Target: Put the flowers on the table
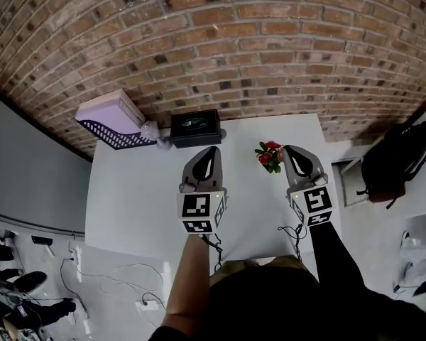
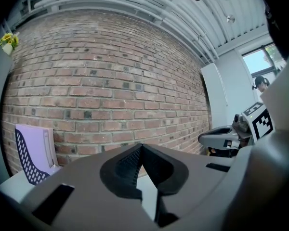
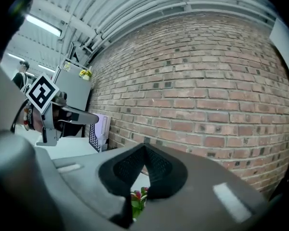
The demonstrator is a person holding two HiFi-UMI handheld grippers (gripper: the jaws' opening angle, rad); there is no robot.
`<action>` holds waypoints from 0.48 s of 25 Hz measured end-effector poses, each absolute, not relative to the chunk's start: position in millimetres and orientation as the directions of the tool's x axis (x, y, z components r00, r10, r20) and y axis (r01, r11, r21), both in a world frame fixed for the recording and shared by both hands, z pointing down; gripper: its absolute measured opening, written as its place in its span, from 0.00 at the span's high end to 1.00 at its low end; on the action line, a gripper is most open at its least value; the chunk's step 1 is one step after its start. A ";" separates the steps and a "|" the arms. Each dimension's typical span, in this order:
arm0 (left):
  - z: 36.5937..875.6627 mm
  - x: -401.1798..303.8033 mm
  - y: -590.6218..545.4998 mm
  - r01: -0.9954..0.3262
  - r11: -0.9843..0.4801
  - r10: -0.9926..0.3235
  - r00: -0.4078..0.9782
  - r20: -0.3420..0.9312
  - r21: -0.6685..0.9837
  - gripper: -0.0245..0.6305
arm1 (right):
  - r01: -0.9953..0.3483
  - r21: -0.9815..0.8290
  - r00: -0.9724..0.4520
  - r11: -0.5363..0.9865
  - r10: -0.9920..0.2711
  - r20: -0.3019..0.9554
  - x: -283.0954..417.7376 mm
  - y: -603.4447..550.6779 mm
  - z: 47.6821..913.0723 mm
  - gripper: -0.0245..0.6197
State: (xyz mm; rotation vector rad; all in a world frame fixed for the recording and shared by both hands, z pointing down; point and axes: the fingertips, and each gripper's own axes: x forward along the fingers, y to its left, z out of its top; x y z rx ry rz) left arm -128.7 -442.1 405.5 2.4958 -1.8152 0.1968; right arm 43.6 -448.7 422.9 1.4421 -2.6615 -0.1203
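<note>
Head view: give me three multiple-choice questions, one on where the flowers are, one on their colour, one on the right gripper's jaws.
1. Where do the flowers lie?
A. on the white table, beside the right gripper
B. on a chair
C. on a shelf

2. What colour are the blossoms?
A. yellow
B. red
C. blue

3. How do the right gripper's jaws stand?
A. wide apart
B. together
C. clamped on a cup

Answers:
1 A: the head view shows them on the tabletop by that gripper's tip.
2 B: red heads over green leaves.
3 B: the right gripper view shows the pads meeting.

A black box (image 1: 195, 128) and lilac crate (image 1: 113, 119) obstruct rear-left of table (image 1: 142, 204).
</note>
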 end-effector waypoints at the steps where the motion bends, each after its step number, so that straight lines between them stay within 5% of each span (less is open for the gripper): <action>1: 405.4 -128.9 -440.4 -0.950 -0.311 -0.944 0.304 0.131 -0.035 0.95 | -0.830 0.122 -0.541 0.544 -0.839 0.063 43.7 -448.0 423.0 0.96; 12: 401.6 -126.2 -428.1 -0.946 -0.322 -0.941 0.313 0.128 -0.049 0.95 | -0.827 0.114 -0.547 0.550 -0.835 0.059 38.7 -436.8 419.9 0.96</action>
